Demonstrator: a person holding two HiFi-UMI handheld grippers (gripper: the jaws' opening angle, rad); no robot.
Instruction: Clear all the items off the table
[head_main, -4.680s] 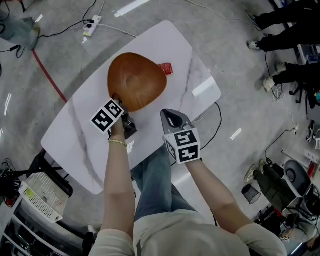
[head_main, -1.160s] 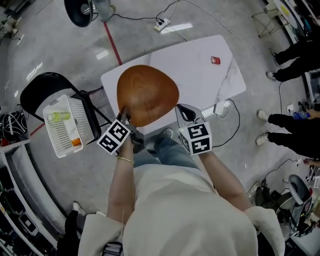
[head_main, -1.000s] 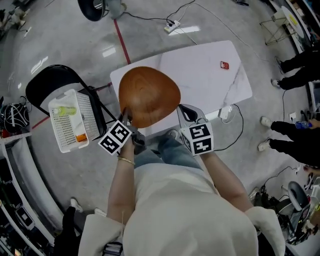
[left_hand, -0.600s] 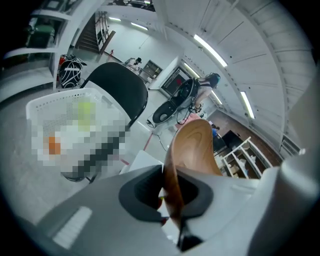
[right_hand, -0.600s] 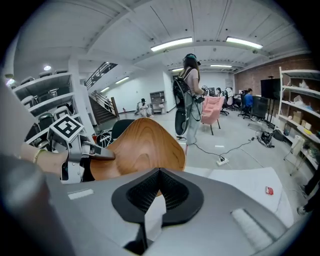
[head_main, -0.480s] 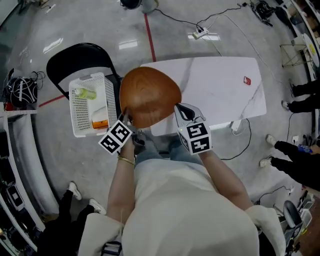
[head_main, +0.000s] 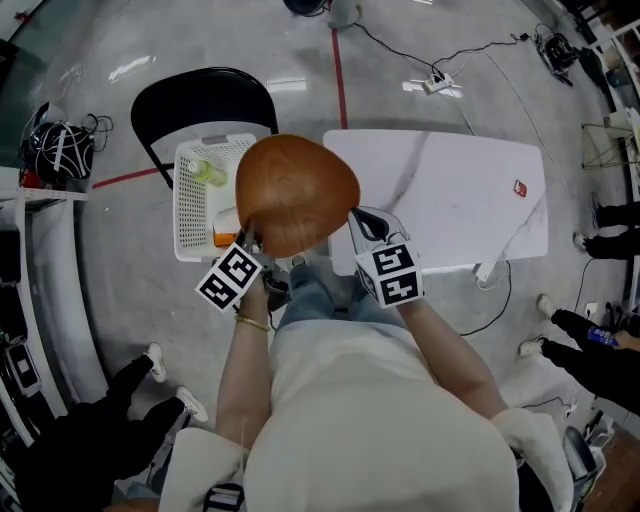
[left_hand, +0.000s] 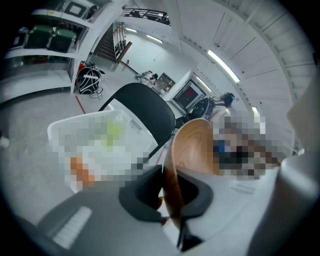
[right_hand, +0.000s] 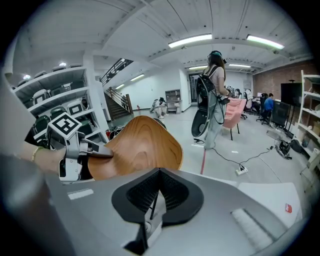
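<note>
Two grippers show at six o'clock of the head view, and only one carries anything. The left gripper (head_main: 250, 238) has its jaws pinched down on the near rim of the wooden bowl (head_main: 297, 190); its own view shows the thin brown edge squeezed between the dark pads. The right gripper (head_main: 365, 222) has its jaws pressed fully together with nothing between them, and it sits just beside the bowl's rim at about four o'clock of it.

Seen from above, the bowl covers the right rim of a white basket (head_main: 190, 205) at its nine o'clock and the left corner of the white marble table (head_main: 440, 210) at its three o'clock. The basket rests on the seat of a black chair (head_main: 200, 100) and holds a green item (head_main: 205, 172) and an orange item (head_main: 218, 238). A small red packet (head_main: 520, 188) lies near the table's three o'clock end, well apart from both grippers.
</note>
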